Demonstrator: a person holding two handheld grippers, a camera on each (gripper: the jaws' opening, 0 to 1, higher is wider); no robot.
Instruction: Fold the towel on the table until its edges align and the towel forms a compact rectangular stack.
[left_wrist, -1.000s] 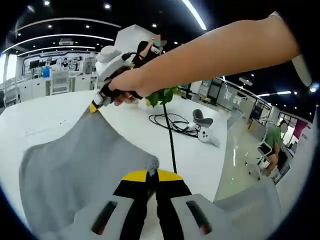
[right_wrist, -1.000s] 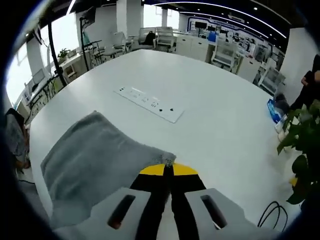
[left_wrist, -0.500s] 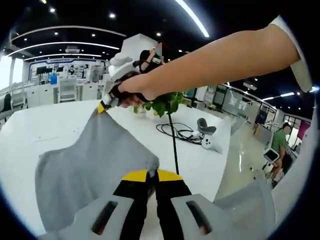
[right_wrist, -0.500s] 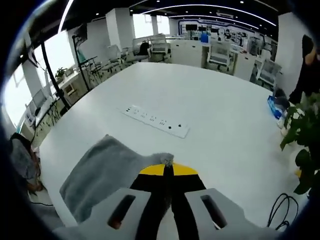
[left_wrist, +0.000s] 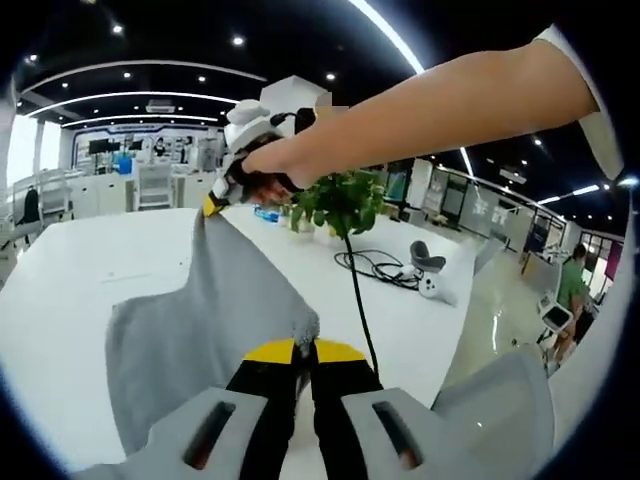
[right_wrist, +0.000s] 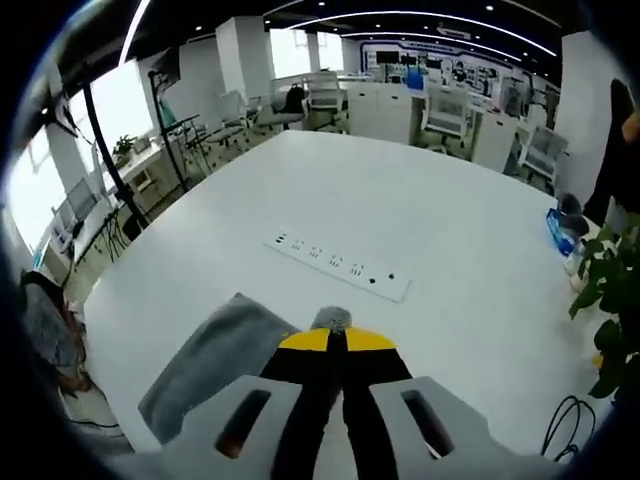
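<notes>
Left gripper view: your left gripper (left_wrist: 303, 352), bottom center, has its jaws pinched together on a corner of the grey towel (left_wrist: 210, 310). The towel stretches up to the upper left, where your right gripper (left_wrist: 222, 192) clamps another corner. A potted plant (left_wrist: 345, 200) and a black cable (left_wrist: 385, 268) sit on the white table (left_wrist: 60, 270). Right gripper view: your right gripper (right_wrist: 335, 338) grips the towel (right_wrist: 215, 355) at lower center; a white power strip (right_wrist: 335, 266) lies beyond, mid-frame.

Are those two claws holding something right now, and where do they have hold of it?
Yes. Both hold the grey towel, each by a corner: the left gripper pinches one, and the right gripper the other, lifting the cloth above the table.
</notes>
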